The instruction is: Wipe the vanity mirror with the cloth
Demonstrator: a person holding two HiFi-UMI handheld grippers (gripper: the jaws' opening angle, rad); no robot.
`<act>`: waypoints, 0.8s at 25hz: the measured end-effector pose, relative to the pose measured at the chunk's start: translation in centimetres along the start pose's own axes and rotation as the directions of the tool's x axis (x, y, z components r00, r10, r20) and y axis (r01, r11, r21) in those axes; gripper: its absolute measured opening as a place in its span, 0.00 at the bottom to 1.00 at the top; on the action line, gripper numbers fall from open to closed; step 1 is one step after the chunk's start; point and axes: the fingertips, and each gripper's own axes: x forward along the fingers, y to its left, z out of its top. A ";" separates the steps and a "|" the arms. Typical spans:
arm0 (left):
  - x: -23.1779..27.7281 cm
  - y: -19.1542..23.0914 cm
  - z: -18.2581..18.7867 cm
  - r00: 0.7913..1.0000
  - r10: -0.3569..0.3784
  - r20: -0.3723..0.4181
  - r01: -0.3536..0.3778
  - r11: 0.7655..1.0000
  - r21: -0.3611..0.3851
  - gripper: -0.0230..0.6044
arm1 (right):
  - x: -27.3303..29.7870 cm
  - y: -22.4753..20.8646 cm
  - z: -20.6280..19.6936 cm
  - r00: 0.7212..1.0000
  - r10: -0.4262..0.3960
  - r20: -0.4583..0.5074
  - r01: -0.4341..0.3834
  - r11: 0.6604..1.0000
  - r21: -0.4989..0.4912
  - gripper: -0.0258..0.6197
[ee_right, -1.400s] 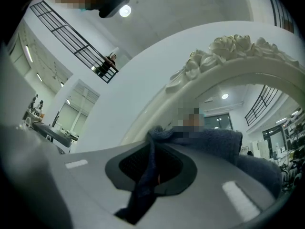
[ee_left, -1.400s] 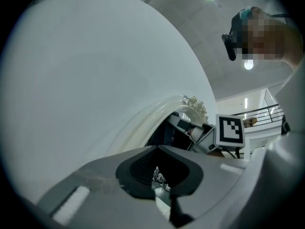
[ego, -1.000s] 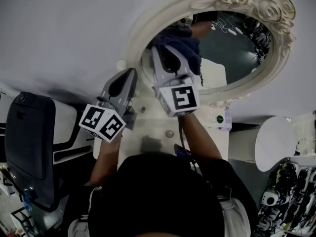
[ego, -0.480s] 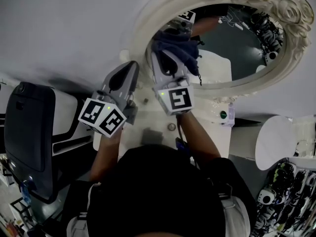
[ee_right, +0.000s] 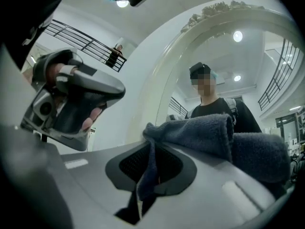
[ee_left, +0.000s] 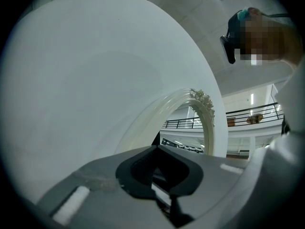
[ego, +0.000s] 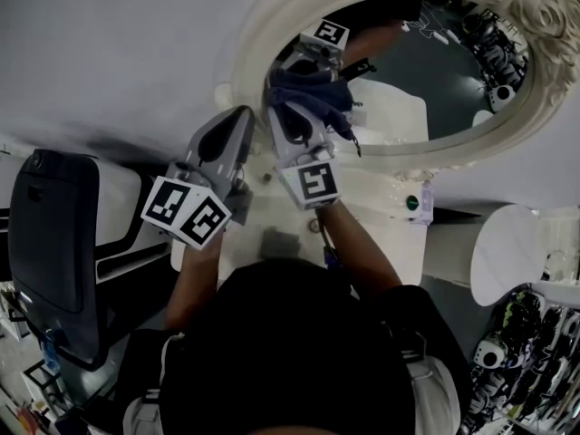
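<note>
The oval vanity mirror [ego: 426,71] in its ornate cream frame [ego: 263,43] fills the upper right of the head view. My right gripper [ego: 288,107] is shut on a dark blue cloth [ego: 313,93] and holds it against the glass by the lower left rim. In the right gripper view the cloth [ee_right: 200,132] drapes over the shut jaws, with the frame [ee_right: 181,66] just behind. My left gripper [ego: 243,120] hovers beside the frame, left of the right one, shut and holding nothing. Its own view shows the white wall and the frame's edge [ee_left: 205,113].
A white vanity top [ego: 272,211] lies below the mirror, with a small round knob [ego: 313,227] and a green-capped bottle [ego: 415,205] on it. A dark chair [ego: 54,261] stands at the left and a white rounded seat [ego: 507,252] at the right.
The right gripper and cloth have slid a little left and down on the glass toward the frame's lower left rim. The left gripper has barely moved.
</note>
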 end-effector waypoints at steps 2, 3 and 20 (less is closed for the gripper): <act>0.0 0.0 0.0 1.000 0.003 -0.002 -0.003 1.000 0.001 0.04 | 0.0 0.3 -1.6 1.000 0.007 -0.020 -0.007 1.000 0.011 0.10; 0.1 0.0 0.0 1.000 0.004 -0.003 -0.004 1.000 0.003 0.04 | -0.1 0.4 -2.3 1.000 0.010 -0.028 -0.010 1.000 0.018 0.10; 1.5 -0.4 -1.3 0.999 0.009 -0.032 -0.009 1.000 0.002 0.04 | -2.2 -0.3 -11.3 0.992 0.053 -0.111 -0.035 0.987 0.157 0.10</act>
